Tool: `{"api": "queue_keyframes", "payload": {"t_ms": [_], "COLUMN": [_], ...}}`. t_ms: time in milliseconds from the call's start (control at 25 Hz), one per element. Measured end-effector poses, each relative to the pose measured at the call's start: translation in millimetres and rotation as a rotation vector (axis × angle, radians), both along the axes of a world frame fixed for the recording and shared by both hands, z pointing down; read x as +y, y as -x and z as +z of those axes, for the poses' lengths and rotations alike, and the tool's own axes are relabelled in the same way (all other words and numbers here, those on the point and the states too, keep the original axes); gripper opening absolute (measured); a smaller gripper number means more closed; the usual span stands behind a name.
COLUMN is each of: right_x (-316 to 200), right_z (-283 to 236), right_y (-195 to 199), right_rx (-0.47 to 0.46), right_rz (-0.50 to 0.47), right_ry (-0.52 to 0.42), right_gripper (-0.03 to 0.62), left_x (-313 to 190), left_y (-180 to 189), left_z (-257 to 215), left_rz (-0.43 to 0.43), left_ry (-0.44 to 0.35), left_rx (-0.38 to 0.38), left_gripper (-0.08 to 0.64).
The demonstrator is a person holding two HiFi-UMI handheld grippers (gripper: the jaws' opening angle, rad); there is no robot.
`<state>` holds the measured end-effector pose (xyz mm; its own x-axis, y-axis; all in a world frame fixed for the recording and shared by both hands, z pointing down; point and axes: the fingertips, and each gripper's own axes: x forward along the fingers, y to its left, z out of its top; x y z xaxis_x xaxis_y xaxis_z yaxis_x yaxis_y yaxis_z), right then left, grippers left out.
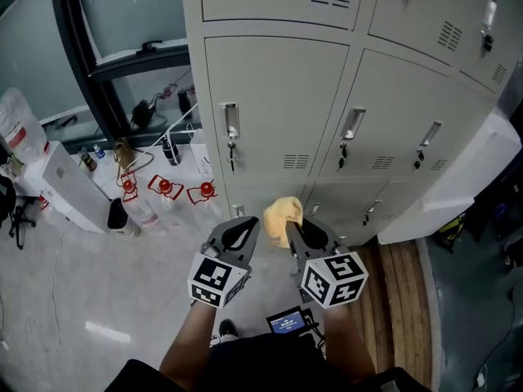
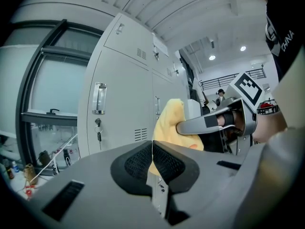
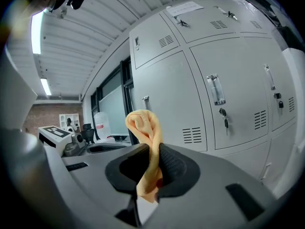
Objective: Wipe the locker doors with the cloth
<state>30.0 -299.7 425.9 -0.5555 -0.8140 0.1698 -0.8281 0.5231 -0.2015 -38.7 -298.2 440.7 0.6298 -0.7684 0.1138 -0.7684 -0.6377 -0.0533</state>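
Observation:
A bunched yellow cloth [image 1: 283,218] [image 3: 144,128] is pinched in my right gripper [image 1: 292,234] [image 3: 155,168], whose jaws are shut on it, and it sticks up above them. My left gripper [image 1: 239,233] [image 2: 152,163] is shut with nothing between its pads. Both are held low in front of the grey locker doors [image 1: 274,109], a short way off them. In the left gripper view the cloth [image 2: 172,123] and the right gripper [image 2: 224,120] show just beyond my left jaws. The doors [image 3: 224,89] carry metal handles and keys.
Red-capped bottles [image 1: 164,188] and cables lie on the floor left of the lockers, by a white box [image 1: 72,188] and a dark-framed window [image 1: 106,47]. A white panel [image 1: 458,182] leans at the right. Wooden boards [image 1: 400,292] lie below it.

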Motion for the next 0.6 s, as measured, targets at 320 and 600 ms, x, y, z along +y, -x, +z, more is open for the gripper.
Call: {"api": "queue_keyframes", "payload": {"t_ms": [320,600], "right_x": [23,15], "right_z": [-30,-95], "right_y": [22,41], "right_rx": [-0.012,-0.023], "right_rz": [-0.18,-0.261], "right_ry": [-0.095,-0.208], "right_gripper": [0.071,0.071], "left_x": [11,3], "left_y": [-16,-1], "left_z": [-27,-98], "left_rz": [0.083,0.036], "left_ry": [-0.049,-0.186], "left_rx": [-0.01,-0.033], "left_gripper": [0.02,0.02]}}
